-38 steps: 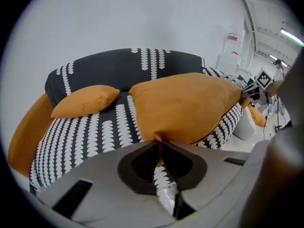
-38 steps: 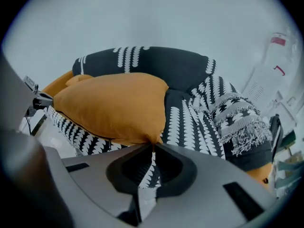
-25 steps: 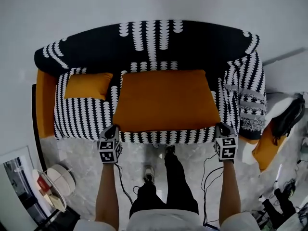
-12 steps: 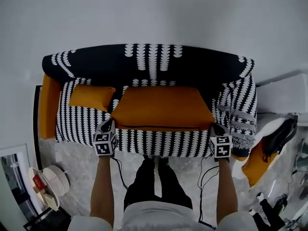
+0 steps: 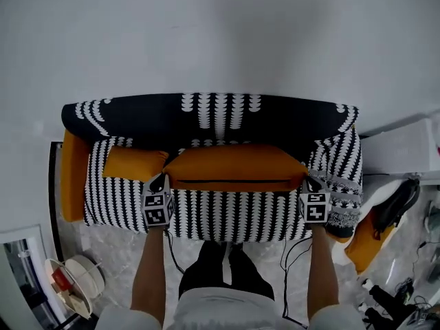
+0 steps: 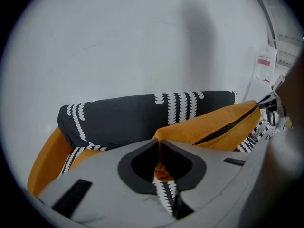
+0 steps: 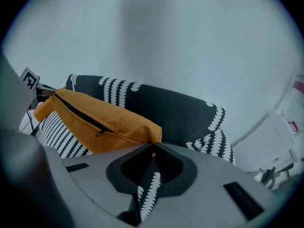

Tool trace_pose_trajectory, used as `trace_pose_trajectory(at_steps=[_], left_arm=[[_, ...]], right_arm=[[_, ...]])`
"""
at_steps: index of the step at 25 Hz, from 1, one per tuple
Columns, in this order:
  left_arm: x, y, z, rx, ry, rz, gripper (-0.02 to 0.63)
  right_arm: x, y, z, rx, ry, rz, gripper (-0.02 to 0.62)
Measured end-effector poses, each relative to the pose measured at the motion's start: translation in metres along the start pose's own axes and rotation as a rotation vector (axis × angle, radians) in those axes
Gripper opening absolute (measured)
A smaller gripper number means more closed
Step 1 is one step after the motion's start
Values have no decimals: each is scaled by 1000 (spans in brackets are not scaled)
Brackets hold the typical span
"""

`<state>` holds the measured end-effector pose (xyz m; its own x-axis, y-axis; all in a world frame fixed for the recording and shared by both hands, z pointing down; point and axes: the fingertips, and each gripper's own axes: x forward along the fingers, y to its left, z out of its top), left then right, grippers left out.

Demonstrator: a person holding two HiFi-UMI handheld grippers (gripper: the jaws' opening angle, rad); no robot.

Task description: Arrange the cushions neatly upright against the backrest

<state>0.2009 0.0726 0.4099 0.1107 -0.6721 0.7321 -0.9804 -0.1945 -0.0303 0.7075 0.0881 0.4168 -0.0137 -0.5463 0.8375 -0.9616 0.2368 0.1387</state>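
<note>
Orange cushion (image 5: pixel 236 167) pinched at both corners
I am clamping left tongs (image 5: pixel 160 178) and right tongs (image 5: pixel 309 179) on its soft fabric; the zippered slab is spanning mid-frame across the scallop-striped sofa (image 5: pixel 220 119).

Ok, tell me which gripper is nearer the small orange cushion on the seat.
Left. The left gripper grips a corner of the large cushion, beside the small cushion; the right gripper grips its opposite corner, farther off.
</note>
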Motion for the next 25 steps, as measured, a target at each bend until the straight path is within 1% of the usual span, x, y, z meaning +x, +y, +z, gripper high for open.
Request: trace_pose_trajectory(at_steps=[9,18,25], left_arm=[[39,16,46,1,-29,-10,32],[80,24,91,32,-71,-38,36],[116,32,119,41,-84,-27,42]], right_arm=[[26,-10,50,55,-2,-47,23],[61,-25,94,46,-31,-84,23],[87,-35,122,78,-59,-105,23]])
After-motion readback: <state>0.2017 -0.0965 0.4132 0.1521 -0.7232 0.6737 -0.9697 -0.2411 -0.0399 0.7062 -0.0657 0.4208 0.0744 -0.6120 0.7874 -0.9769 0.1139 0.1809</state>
